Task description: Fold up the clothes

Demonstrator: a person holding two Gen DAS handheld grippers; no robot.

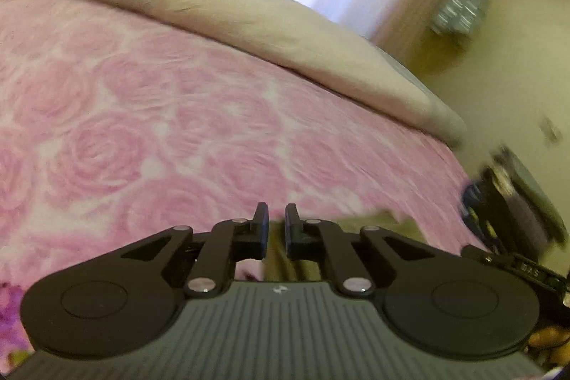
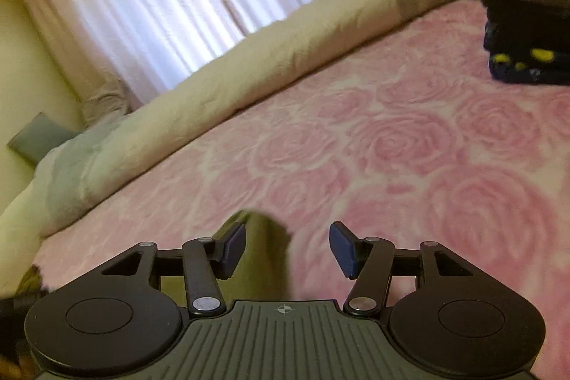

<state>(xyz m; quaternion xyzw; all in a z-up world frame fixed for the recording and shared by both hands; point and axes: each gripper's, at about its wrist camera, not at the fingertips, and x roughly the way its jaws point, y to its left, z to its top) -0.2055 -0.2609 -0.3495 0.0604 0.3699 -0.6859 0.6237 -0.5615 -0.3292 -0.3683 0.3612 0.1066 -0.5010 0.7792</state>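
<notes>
Olive-green cloth (image 1: pixel 377 218) down low on the pink rose blanket (image 1: pixel 142 102), bunched right under both tools; only an edge and a few folds visible, so shape and fold state impossible to call. Left gripper (image 1: pixel 276 219) nearly pinched together, just a sliver of gap between the 2 pads, olive fabric showing behind that gap; gripping it or merely hovering over it, cannot tell. Right gripper (image 2: pixel 288 246) spread wide, nothing between the pads, a hump of the same cloth poking up between them, likely lined up for a grab. Off to the far side, folded pile (image 2: pixel 527 24) stacked on the blanket: dark garments, grey on top, probably the done stack. Rolled beige duvet (image 2: pixel 221 88) pushed back, leaving room
</notes>
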